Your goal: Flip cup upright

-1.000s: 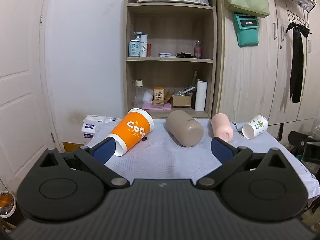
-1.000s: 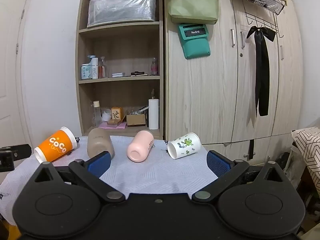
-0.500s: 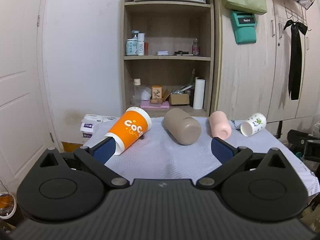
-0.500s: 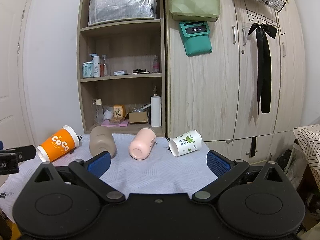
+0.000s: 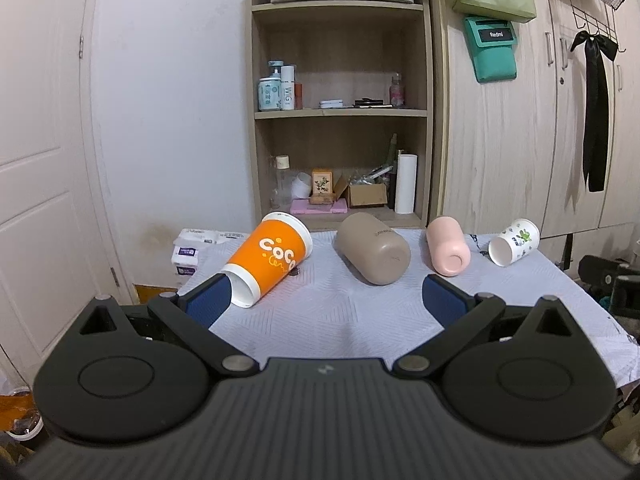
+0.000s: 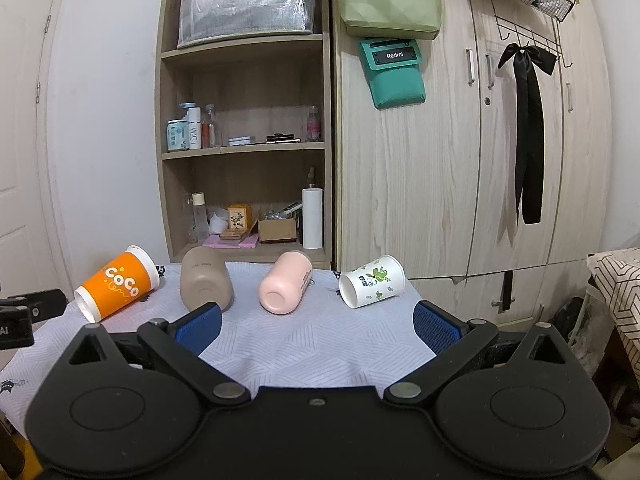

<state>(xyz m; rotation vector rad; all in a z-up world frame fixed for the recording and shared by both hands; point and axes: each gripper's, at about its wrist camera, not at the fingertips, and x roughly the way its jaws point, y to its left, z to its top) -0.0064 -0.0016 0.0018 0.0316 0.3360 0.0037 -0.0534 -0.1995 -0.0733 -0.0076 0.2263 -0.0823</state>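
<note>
Several cups lie on their sides in a row on the cloth-covered table [image 5: 328,312]: an orange "CoCo" paper cup [image 5: 268,258] [image 6: 116,282], a tan tumbler [image 5: 372,254] [image 6: 205,280], a pink tumbler [image 5: 447,251] [image 6: 286,282] and a white cup with green print [image 5: 514,242] [image 6: 372,286]. My left gripper [image 5: 326,300] is open and empty, short of the cups, its left fingertip close to the orange cup's mouth. My right gripper [image 6: 316,326] is open and empty, in front of the pink and white cups.
A wooden shelf unit [image 5: 340,120] with bottles, boxes and a paper roll stands behind the table. Wardrobe doors [image 6: 480,160] are to the right, a white door [image 5: 36,160] to the left. Tissue packs [image 5: 188,246] lie by the table's far left corner.
Both grippers shifted only slightly in view; the cups stay where they lie. Both grippers remain open.
</note>
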